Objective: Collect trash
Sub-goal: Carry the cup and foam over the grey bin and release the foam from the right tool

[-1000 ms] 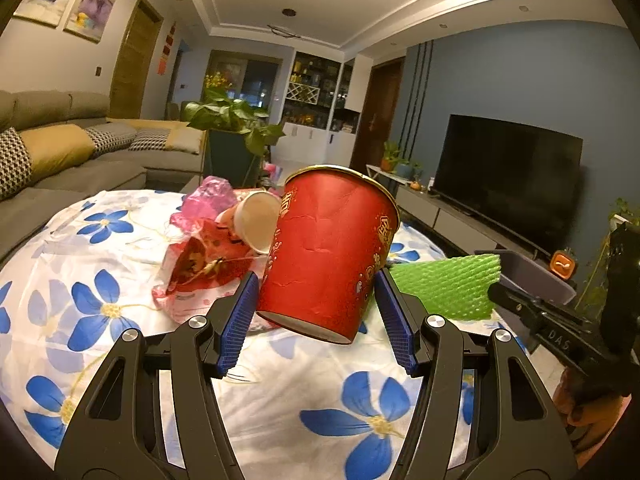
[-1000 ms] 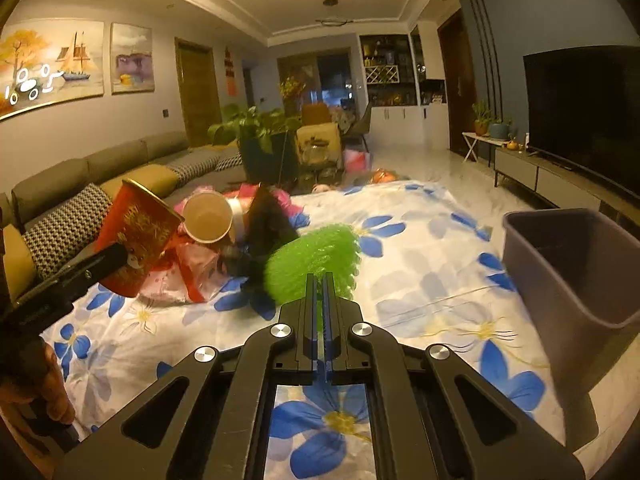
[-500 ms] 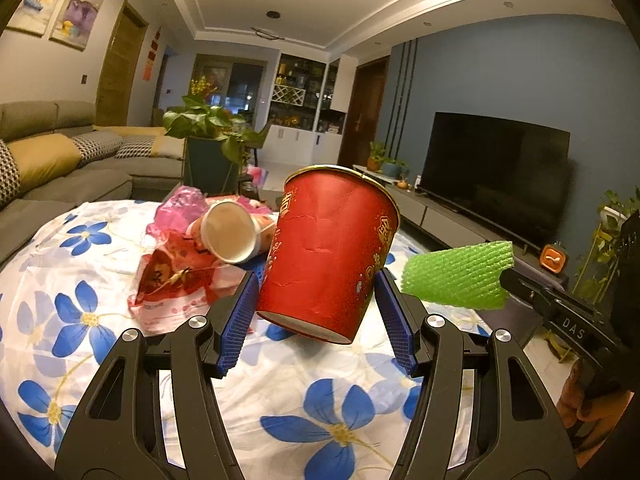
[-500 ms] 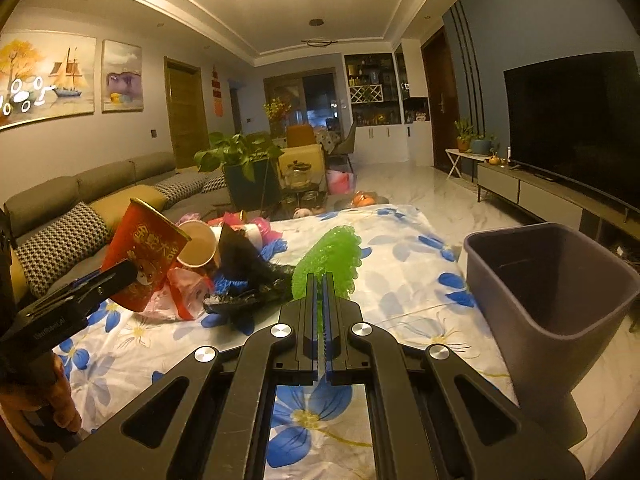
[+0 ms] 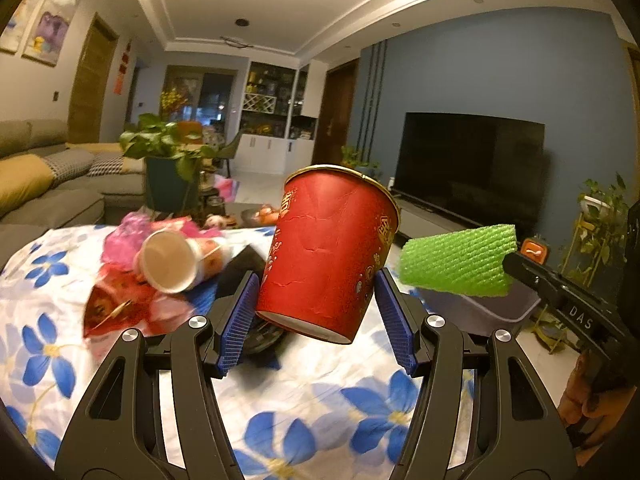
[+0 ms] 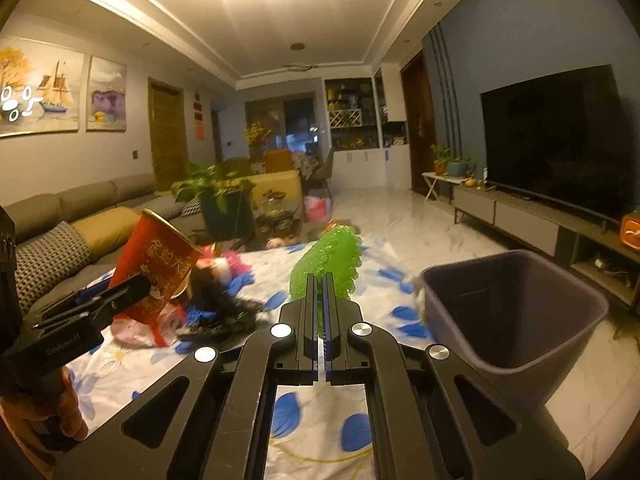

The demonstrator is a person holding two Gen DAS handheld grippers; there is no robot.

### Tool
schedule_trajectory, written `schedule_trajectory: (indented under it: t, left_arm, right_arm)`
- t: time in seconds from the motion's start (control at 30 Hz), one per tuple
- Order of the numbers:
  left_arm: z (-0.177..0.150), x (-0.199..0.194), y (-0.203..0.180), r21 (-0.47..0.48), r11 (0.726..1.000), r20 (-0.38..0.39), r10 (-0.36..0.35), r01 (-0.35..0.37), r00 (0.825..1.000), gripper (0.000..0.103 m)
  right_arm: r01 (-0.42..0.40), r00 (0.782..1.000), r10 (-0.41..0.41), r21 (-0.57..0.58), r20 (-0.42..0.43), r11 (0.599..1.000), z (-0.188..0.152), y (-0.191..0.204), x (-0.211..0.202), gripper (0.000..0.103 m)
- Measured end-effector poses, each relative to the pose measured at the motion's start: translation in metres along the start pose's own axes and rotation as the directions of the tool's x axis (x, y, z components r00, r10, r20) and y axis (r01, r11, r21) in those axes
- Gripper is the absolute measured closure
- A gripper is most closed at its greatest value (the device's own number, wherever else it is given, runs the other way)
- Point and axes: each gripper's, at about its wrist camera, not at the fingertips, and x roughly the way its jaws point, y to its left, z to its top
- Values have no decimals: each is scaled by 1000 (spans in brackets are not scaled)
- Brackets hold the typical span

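Note:
My left gripper [image 5: 316,312] is shut on a tall red paper cup [image 5: 330,252], held tilted above the flowered tablecloth [image 5: 280,412]. The same red cup [image 6: 158,268] shows at the left of the right wrist view. My right gripper [image 6: 319,308] is shut on a piece of green foam netting [image 6: 330,260], which sticks up past its fingertips. In the left wrist view the green netting [image 5: 460,260] hangs at the right, above the grey bin [image 5: 480,312]. The grey bin [image 6: 516,312] stands open at the table's right edge.
A white paper cup [image 5: 168,260] lies on its side among pink and red wrappers [image 5: 132,300] and a dark object [image 6: 224,304] on the table. A sofa [image 6: 72,220] runs along the left, a potted plant [image 5: 164,160] behind the table, and a TV [image 6: 556,136] on the right wall.
Both grippers have risen and swung right with the red cup and green netting still held. The bin has come nearer in the right wrist view, and the trash pile has slid left.

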Motion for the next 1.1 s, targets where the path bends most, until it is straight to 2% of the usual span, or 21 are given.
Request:
schedule_trajectory:
  t: [0.2,0.57,0.8,1.1]
  left_arm:
    - [16,25,-34,30,997,21,-78,78,997,44]
    - [28,88,-110,86,970,10,-229,227,973,44]
    - [29,122,-139,80,949,-15,-303,304,953,44]
    - [24,146,-159,79,935,-42,-342,345,939,44]
  right_arm:
    - [94,994,-94,11,60,996,15,-30,-11,100]
    - [263,958,-266,44,106,964,23,-85,-13,100]
    - [302,948,-307,65,90,951,15,-103,-3,100]
    - [319,944,-324,80,65,944,9,-120,4,100]
